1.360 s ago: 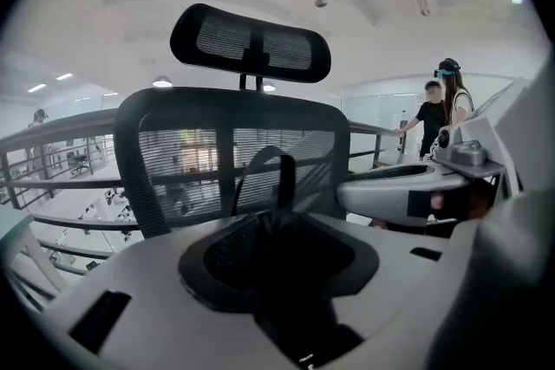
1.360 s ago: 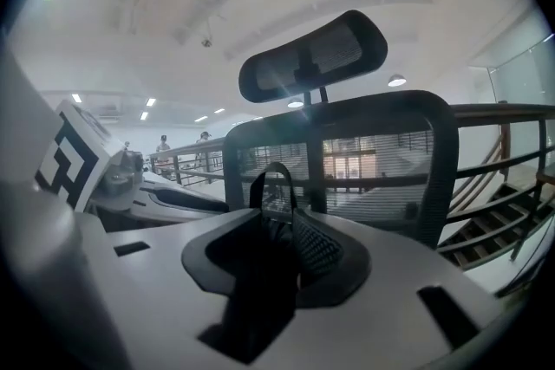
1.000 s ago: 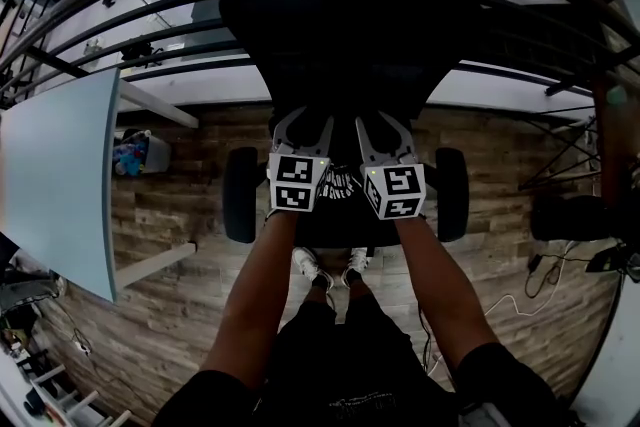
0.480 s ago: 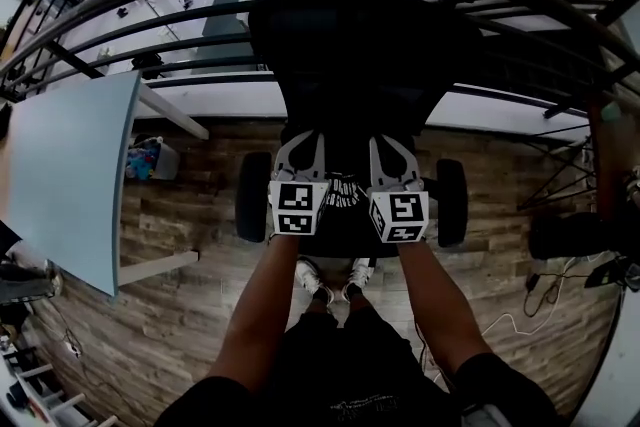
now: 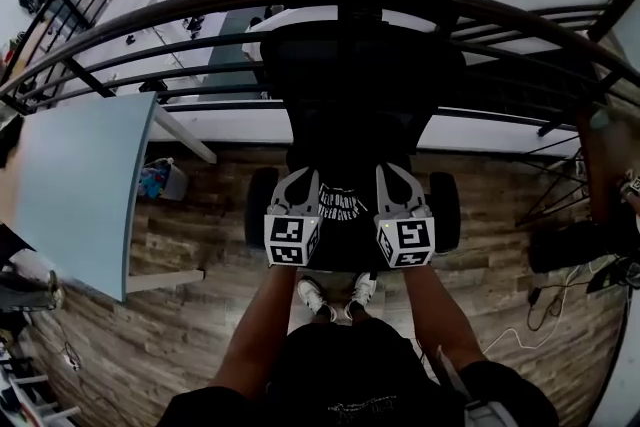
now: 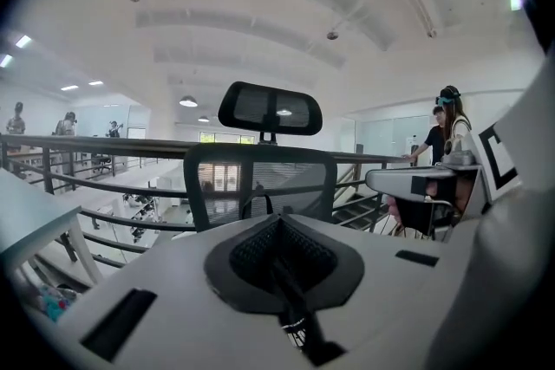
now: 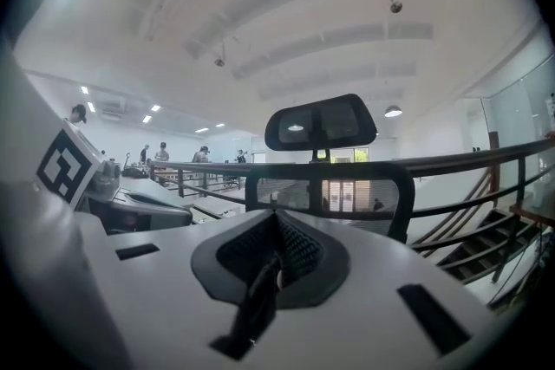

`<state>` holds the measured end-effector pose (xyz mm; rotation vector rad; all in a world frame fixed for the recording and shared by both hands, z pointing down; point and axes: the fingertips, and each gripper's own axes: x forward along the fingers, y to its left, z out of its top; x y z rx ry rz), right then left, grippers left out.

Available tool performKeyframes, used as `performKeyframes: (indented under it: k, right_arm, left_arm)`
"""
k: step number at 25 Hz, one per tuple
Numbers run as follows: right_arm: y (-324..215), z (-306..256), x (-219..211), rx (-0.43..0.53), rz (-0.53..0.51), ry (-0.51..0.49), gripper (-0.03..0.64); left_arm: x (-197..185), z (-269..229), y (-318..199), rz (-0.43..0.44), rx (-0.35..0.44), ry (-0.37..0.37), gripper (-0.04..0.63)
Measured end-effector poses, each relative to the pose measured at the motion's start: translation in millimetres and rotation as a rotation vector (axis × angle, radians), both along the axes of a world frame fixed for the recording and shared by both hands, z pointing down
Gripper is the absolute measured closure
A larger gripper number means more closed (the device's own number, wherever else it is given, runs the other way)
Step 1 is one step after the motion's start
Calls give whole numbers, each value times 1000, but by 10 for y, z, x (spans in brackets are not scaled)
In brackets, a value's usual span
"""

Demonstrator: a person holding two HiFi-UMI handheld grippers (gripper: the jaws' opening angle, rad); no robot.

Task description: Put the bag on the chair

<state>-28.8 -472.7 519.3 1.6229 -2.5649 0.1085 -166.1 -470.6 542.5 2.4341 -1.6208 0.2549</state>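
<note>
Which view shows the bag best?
The head view: the bag, with white print, shows between the left gripper and right gripper, over the chair. Each gripper view shows only a dark strap of it in shut jaws.

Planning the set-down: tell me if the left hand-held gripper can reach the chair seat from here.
Probably yes. The left hand-held gripper, shut on the bag, hangs over the chair seat; nothing but the bag itself seems to lie between.
</note>
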Motion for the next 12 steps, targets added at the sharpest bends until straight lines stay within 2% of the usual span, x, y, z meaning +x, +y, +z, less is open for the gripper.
performKeyframes:
  k: [5, 12]
  right_arm:
    - [92, -322, -51, 52, -26, -7, 598]
    - [172, -720, -232, 132, -61, 12, 598]
  left_arm:
    - [44, -247, 121, 31, 38, 15, 584]
    - [42, -623, 219, 27, 108, 24, 584]
